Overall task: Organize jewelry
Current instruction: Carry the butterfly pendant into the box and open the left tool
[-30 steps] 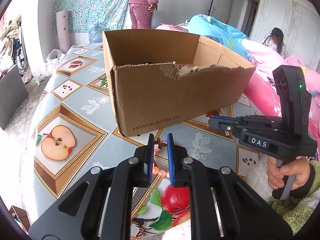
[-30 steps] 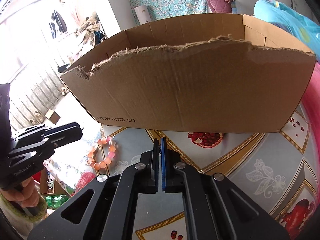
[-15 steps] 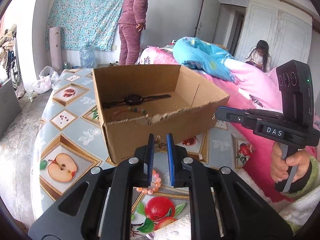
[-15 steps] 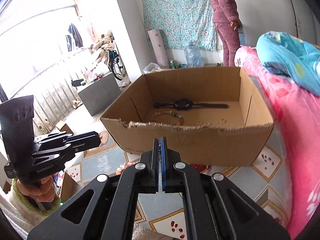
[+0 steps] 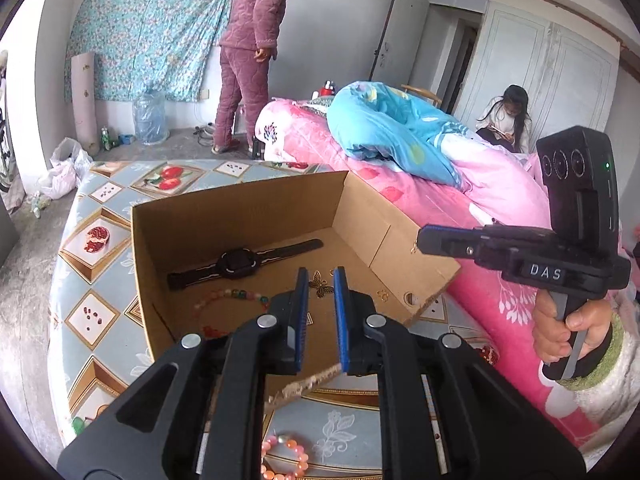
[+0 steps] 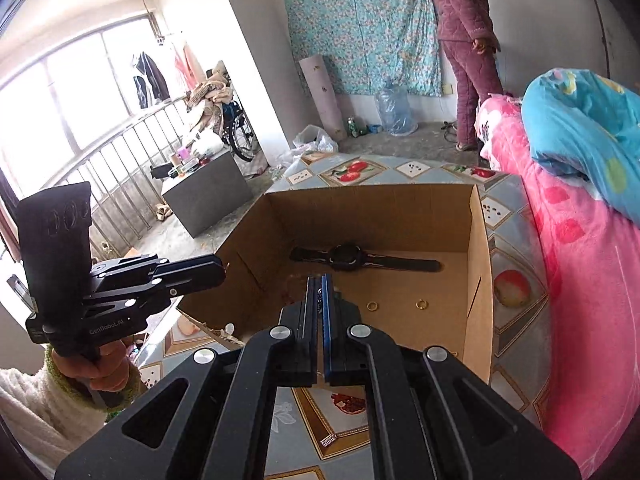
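The cardboard box (image 5: 360,224) was seen from the side one second ago, with only its torn front wall in view; now both cameras look down into it from above, and it lies lower in each frame. The pink bead bracelet (image 5: 282,458), which was beside the left gripper's tips before, now lies on the table (image 5: 92,320) at the bottom centre of the left view, outside the box and partly covered by the gripper body.

Inside the box, a black watch (image 5: 240,264) lies flat across the middle of the floor. A second bead bracelet (image 5: 230,300) lies in front of it, toward the lower left, half behind the left gripper. A small gold butterfly charm (image 5: 320,285) shows in the narrow gap between the tips of the left gripper (image 5: 320,280); if it touches them I cannot tell. The jaws stand a little apart, and I see nothing pressed between them.

In the right view, two gold rings (image 6: 373,305) lie on the box floor, just right of the right gripper (image 6: 319,284). Its jaws are together. A small dark thing seems caught at the tips, but it is too small to name.

A hand (image 5: 568,332) holds the right gripper at the right edge of the left view.
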`<state>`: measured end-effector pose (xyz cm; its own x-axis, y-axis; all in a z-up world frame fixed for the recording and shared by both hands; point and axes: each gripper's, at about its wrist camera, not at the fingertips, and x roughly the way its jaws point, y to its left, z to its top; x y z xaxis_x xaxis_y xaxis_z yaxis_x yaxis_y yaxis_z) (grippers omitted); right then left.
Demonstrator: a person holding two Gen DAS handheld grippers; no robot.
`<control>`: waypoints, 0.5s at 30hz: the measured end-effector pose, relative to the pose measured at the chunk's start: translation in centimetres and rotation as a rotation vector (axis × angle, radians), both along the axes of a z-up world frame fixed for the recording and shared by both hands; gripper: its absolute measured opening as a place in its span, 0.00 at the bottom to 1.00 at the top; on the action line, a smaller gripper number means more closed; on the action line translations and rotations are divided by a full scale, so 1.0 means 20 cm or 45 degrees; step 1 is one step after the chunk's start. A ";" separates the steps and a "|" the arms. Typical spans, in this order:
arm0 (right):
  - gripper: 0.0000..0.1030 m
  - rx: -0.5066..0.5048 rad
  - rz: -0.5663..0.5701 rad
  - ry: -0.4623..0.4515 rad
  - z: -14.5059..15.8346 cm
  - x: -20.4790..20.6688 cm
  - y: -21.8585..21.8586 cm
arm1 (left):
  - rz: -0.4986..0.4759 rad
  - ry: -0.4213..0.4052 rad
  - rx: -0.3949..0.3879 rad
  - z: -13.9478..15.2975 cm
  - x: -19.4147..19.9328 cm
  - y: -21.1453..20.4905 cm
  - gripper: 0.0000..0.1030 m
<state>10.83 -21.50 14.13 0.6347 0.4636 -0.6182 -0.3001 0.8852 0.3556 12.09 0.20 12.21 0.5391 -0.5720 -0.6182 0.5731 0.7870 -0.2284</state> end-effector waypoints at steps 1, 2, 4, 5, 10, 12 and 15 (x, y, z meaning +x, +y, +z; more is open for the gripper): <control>0.02 0.006 0.006 0.050 -0.04 0.04 -0.01 | -0.001 0.037 0.012 -0.01 0.06 -0.02 0.11; 0.02 0.006 0.010 0.094 -0.07 0.08 -0.02 | -0.003 0.073 0.032 -0.02 0.12 -0.05 0.11; 0.02 -0.005 0.034 0.167 -0.12 0.14 -0.03 | -0.037 0.173 0.077 -0.06 0.24 -0.12 0.11; 0.02 -0.026 0.042 0.193 -0.14 0.17 -0.03 | -0.045 0.220 0.099 -0.09 0.29 -0.15 0.11; 0.02 -0.196 0.083 0.208 -0.18 0.22 0.00 | -0.129 0.420 0.206 -0.23 0.48 -0.35 0.11; 0.02 -0.241 0.090 0.213 -0.20 0.24 0.00 | -0.143 0.466 0.224 -0.26 0.53 -0.41 0.11; 0.02 -0.277 0.103 0.231 -0.21 0.27 -0.01 | -0.149 0.559 0.221 -0.32 0.61 -0.48 0.11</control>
